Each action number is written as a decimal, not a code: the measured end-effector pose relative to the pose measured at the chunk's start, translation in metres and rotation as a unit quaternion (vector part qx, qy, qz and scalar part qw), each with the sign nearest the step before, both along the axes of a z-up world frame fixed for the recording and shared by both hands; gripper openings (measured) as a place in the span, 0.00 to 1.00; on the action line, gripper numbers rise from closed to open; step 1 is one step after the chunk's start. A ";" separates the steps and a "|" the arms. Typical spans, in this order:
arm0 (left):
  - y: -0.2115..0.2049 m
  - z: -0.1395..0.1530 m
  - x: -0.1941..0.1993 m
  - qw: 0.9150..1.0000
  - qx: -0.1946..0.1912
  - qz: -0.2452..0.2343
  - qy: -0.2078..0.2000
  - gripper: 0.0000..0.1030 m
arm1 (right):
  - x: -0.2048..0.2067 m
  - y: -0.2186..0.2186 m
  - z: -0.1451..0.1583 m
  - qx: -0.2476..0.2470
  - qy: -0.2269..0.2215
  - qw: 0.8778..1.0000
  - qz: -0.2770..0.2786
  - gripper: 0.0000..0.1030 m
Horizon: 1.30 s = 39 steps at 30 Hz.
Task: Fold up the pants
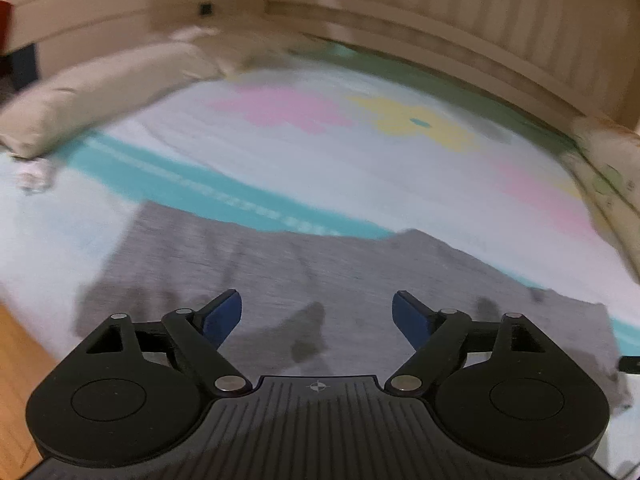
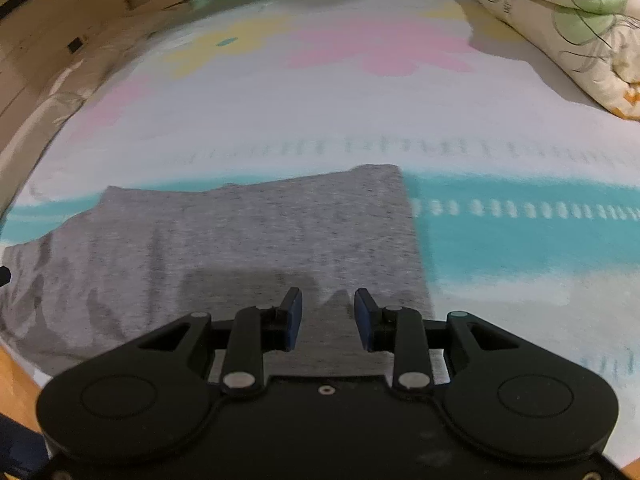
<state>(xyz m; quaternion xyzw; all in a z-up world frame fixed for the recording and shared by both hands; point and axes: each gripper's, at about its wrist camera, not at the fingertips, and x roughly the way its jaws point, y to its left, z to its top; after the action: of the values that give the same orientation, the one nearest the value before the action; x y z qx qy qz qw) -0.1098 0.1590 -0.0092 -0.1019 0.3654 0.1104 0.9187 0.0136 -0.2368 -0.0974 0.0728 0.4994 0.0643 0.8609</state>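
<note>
A bed fills both views, its sheet (image 1: 360,184) white with a teal stripe and pink and yellow flower shapes, backed by a pale slatted headboard (image 1: 460,8). The grey pants (image 2: 248,248) lie flat on the sheet near the bed's front edge, their long axis running side to side across both views. The right wrist view shows one straight end of the pants ending over the teal stripe; the other end is cut off at the frame's left edge. Only the left view shows a beige pillow (image 1: 104,92), only the right a floral quilt (image 2: 568,28). Motion blur softens both views. The left gripper (image 1: 317,312) hovers with fingers spread wide, empty; the right gripper (image 2: 328,316) has fingers parted more narrowly, gripping nothing.
</note>
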 end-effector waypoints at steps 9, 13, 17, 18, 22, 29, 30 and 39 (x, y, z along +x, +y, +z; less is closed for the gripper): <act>0.040 -0.020 -0.039 0.994 -0.054 0.095 0.027 0.83 | 0.000 0.013 0.009 0.031 -0.009 0.999 0.031 0.31; 0.050 -0.032 -0.046 0.990 -0.072 0.115 0.044 0.84 | 0.000 0.016 0.008 0.035 -0.007 0.999 0.036 0.31; 0.060 -0.043 -0.038 0.985 -0.111 0.122 0.054 0.85 | 0.000 0.015 0.008 0.038 -0.007 0.999 0.036 0.31; 0.062 -0.047 -0.034 0.983 -0.122 0.123 0.054 0.86 | 0.000 0.015 0.008 0.038 -0.007 0.999 0.035 0.31; 0.064 -0.054 -0.023 0.980 -0.156 0.116 0.040 0.95 | 0.001 0.014 0.005 0.036 -0.004 0.999 0.036 0.31; 0.068 -0.055 -0.008 0.977 -0.178 0.116 0.013 0.99 | 0.005 0.022 0.003 0.050 -0.010 0.997 0.052 0.32; 0.068 -0.057 -0.006 0.976 -0.181 0.117 0.013 0.99 | 0.005 0.024 0.003 0.051 -0.012 0.997 0.058 0.32; 0.042 -0.069 -0.020 0.987 -0.112 0.111 0.025 0.99 | 0.006 0.040 -0.003 0.045 -0.017 0.995 0.086 0.33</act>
<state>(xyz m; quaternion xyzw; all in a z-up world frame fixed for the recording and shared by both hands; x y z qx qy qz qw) -0.1302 0.2008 -0.0785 -0.2416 0.3847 0.1721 0.8741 0.0196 -0.1966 -0.1005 0.0677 0.4858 0.1615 0.8563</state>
